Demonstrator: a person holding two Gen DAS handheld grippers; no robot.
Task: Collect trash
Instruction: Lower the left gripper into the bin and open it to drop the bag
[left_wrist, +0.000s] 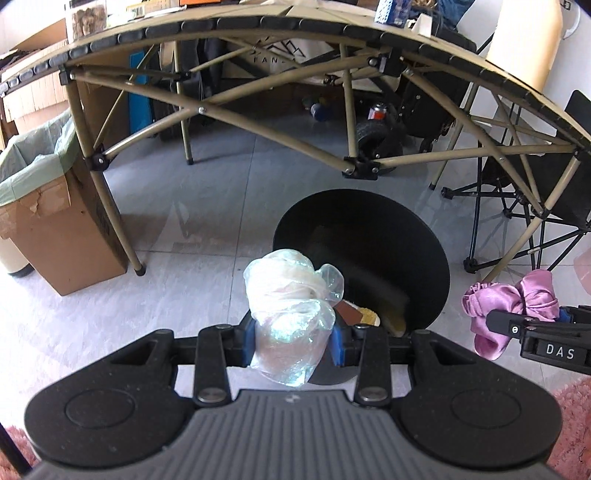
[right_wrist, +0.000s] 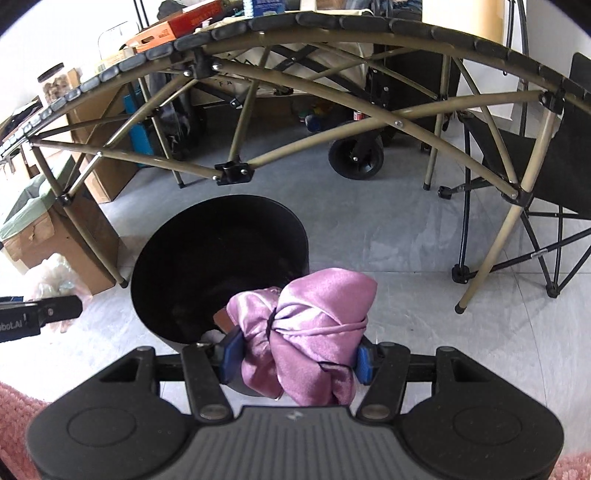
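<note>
left gripper (left_wrist: 294, 341): fingers part-closed, clamped on crumpled clear plastic bag (left_wrist: 290, 317) between pads | right gripper (right_wrist: 294, 356): fingers wider, pinching pink satin cloth (right_wrist: 306, 332) | black bin (right_wrist: 221, 266): on floor just beyond both fingertips

Black bin (left_wrist: 424, 258) mouth gapes unobstructed; table frame (left_wrist: 258, 122) (crossbars) looms beyond.

It looked like a room in a home used for storing things. A folding camp table (left_wrist: 258, 33) stood on grey floor tiles (left_wrist: 207, 206), with cardboard boxes (left_wrist: 66, 236), a folding chair (right_wrist: 535, 162) and a wagon wheel (right_wrist: 356, 157) around it.
</note>
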